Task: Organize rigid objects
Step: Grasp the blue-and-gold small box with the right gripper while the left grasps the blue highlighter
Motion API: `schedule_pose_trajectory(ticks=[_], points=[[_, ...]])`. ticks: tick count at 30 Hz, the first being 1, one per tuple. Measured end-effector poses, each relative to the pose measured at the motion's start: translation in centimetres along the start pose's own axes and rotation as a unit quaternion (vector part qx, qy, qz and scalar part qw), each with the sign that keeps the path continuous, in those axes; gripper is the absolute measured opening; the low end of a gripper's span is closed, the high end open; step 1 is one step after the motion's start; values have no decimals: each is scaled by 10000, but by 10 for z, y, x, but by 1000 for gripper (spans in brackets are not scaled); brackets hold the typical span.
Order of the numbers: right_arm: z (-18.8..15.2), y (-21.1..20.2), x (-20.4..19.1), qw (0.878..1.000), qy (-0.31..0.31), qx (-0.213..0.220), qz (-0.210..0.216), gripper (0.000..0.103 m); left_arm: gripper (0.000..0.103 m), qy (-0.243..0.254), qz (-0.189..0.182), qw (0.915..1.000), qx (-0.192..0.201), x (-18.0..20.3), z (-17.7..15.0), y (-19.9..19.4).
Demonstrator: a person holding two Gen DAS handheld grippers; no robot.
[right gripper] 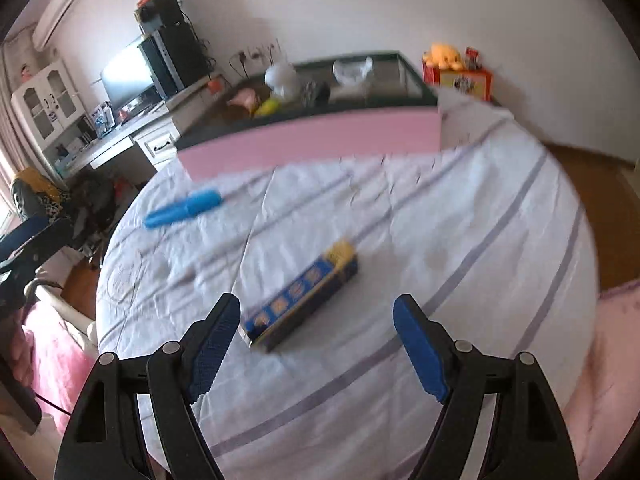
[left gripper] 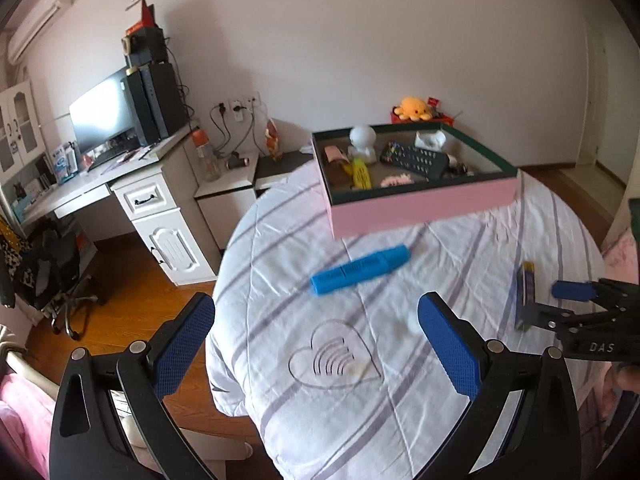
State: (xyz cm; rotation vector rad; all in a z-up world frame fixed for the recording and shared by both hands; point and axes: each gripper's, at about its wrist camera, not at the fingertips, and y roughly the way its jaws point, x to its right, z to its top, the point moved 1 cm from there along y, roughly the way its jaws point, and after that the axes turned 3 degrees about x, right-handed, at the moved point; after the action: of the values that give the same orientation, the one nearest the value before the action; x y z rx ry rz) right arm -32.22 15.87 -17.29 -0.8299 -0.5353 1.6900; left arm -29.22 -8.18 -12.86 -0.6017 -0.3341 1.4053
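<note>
A blue marker-shaped case (left gripper: 361, 269) lies on the striped bedsheet in front of a pink box (left gripper: 420, 204); it also shows in the right wrist view (right gripper: 183, 208). A blue and yellow flat box (right gripper: 301, 294) lies on the sheet just ahead of my right gripper (right gripper: 316, 320), which is open and empty. The same flat box shows at the right of the left wrist view (left gripper: 525, 294). My left gripper (left gripper: 316, 320) is open and empty, short of the blue case. The pink box (right gripper: 312, 144) holds a remote (left gripper: 414, 160), a white figure (left gripper: 362, 142) and several small items.
The bed edge drops to a wooden floor (left gripper: 132, 300) on the left. A white desk (left gripper: 152, 200) with a monitor (left gripper: 104, 114) stands beyond. A red box with a yellow plush (right gripper: 456, 68) sits behind the pink box. Pink bedding (right gripper: 616, 360) lies at right.
</note>
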Motion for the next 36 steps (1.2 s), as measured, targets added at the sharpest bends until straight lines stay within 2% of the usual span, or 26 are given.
schedule_pose_trajectory(ticks=[5,6,7,8,9,11,14,18,25,26,28,31,36], points=[[3,10,-10,9997,-167,84,-134,80,103,74,-112,9999,-108,2,-6,13],[3,11,-10,9994,-250,103,-192,76,103,49,-149,9998,-149,2,-6,19],[3,12,-11,9990,-367,111,-238,69,103,45,-161,9997,-186,2,-7,23],[0,14,-11,9982,-523,54,-286,57,103,37,-172,9996,-224,1,-7,28],[-1,15,-10,9975,-616,52,-337,53,103,32,-189,9995,-264,2,-7,35],[-3,11,-7,9963,-774,51,-383,36,103,81,-235,9990,-365,4,-8,50],[-2,6,3,9956,-862,-29,-361,22,103,169,-277,9985,-452,8,-4,74],[0,6,11,9962,-844,-74,-219,20,103,307,-314,9972,-603,14,4,107],[8,13,12,9960,-884,-111,-119,20,102,739,-392,9920,-947,28,4,139],[9,13,12,9961,-868,-113,-97,20,100,654,-474,9922,-948,27,5,138],[10,14,13,9962,-867,-104,-79,20,84,376,-773,9901,-1109,25,4,137],[11,14,13,9962,-868,-98,-56,20,81,228,-1064,9869,-1193,32,-1,127],[10,14,14,9963,-857,-80,-6,20,80,425,-1634,9795,-1098,64,-11,99]])
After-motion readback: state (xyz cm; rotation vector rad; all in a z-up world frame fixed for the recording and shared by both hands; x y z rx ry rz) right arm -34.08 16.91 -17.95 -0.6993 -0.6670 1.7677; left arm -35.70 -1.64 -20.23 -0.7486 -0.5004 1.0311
